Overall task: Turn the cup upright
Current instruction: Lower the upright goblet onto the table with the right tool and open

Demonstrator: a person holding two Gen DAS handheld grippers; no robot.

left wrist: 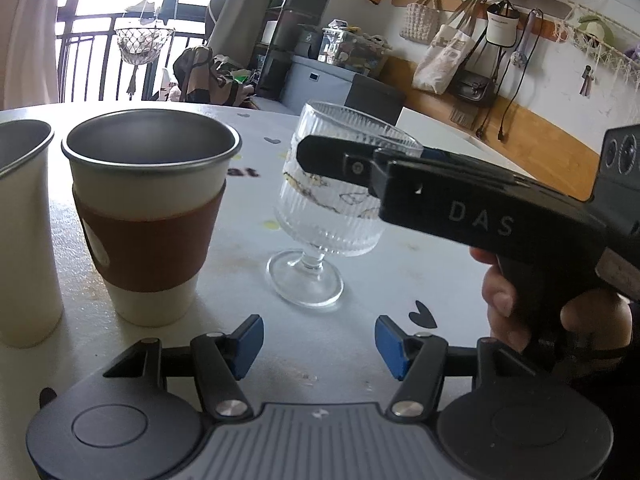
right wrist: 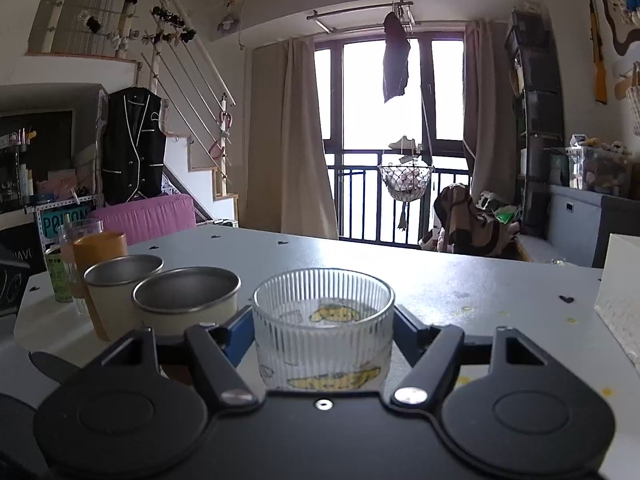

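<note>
Right gripper (right wrist: 322, 336): closed on the ribbed bowl of the glass cup (right wrist: 323, 326), one blue pad at each flank, at 9 and 3 o'clock of the rim; the grip sat high on the bowl, probably so that the stem and foot stayed free to meet the table.

Left gripper (left wrist: 319, 344): fingers spread wide, holding nothing, low at 6 o'clock in its own view, apparently kept back so as not to crowd the other tool.

Plain metal cup (left wrist: 24, 232): at 9 o'clock in the left view, mouth up, cut by the frame edge.

Sleeved metal cup (left wrist: 148, 216): just to its right, upright, brown band round the middle, near the glass but apart from it.

Glass cup, placement: at about 1 o'clock from the left gripper, mouth up, round foot flat on or just off the white table (left wrist: 360, 360); contact could not be told for certain.

Right gripper from outside (left wrist: 320, 156): reached in from 3 o'clock, level with the table, its near finger crossing the upper bowl.

Right hand (left wrist: 560, 312): wrapped round the handle at 4 o'clock.

Task stage, as judged: the flip looked done, with release and withdrawal left.

Risk, as judged: the tall stem and narrow foot made the glass tippy, so opening the fingers evenly mattered.
</note>
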